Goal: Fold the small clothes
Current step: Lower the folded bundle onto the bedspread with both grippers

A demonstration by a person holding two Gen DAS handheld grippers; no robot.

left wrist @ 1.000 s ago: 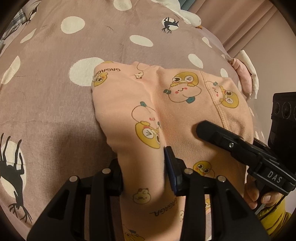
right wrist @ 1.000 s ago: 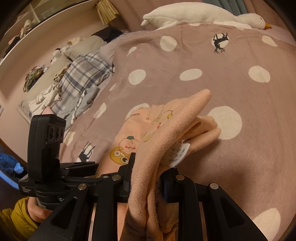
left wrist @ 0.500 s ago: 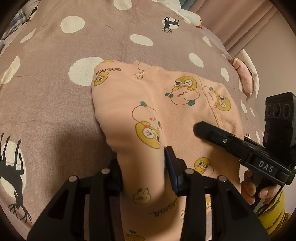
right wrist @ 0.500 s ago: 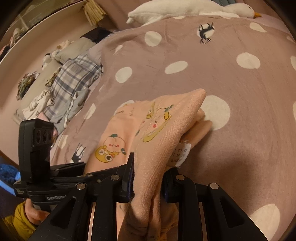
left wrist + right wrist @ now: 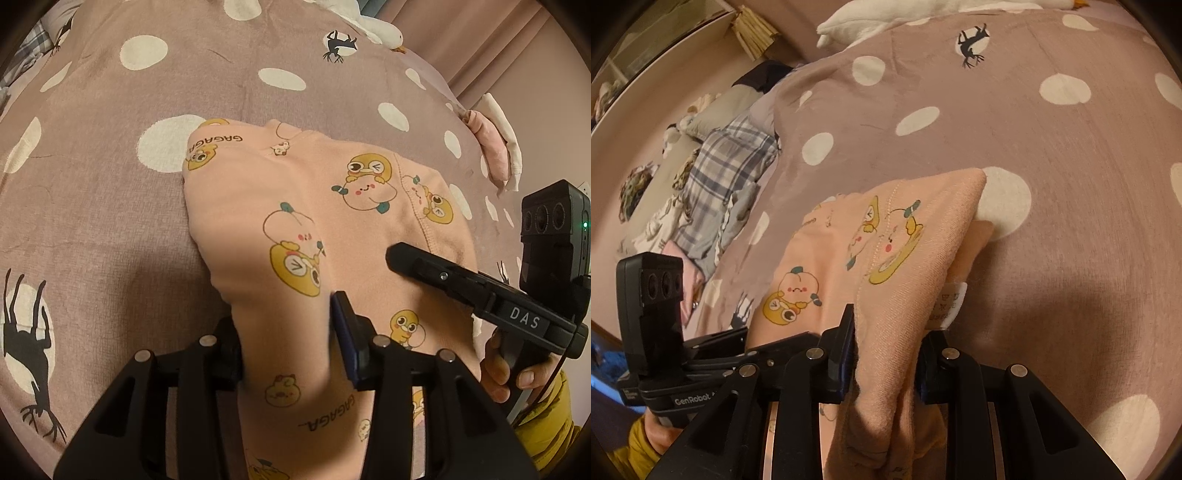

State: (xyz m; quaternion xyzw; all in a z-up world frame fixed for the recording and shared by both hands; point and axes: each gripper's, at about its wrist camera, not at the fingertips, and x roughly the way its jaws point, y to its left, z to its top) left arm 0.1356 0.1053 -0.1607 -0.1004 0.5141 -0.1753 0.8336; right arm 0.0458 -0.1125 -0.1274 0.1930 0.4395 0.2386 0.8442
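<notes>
A small peach-pink knit garment printed with yellow cartoon ducks (image 5: 362,206) is lying on a bed under a mauve blanket dotted with cream circles and black deer (image 5: 110,229), its near edge being lifted by two tools. The left hand-held gripper (image 5: 286,332) is opening, its jaws standing either side of a raised fold of the cloth; whether the pads are pressing on it is hard to judge, since the left pad is buried behind the fabric. The right hand-held gripper (image 5: 886,347) is standing narrow, pinching a thick bunch of the same garment (image 5: 886,243), with a white care label (image 5: 951,302) poking out beside its right finger.

Around the work, a white plush goose (image 5: 380,29) is resting at the far edge of the blanket, cut off by the frame, and a pale pink and white bundle of cloth (image 5: 495,147) is sitting at the bed's right side before pink curtains (image 5: 491,40). In the right wrist view, a blue-grey plaid fabric (image 5: 727,173) and a jumble of smaller items are crowding the left of the bed, too small and dim to name.

A person's fingers and a mustard-yellow sleeve (image 5: 546,417) are showing behind the right tool's black body. The garment's lower part is hidden beneath both gripper frames, so its full shape is staying unclear.
</notes>
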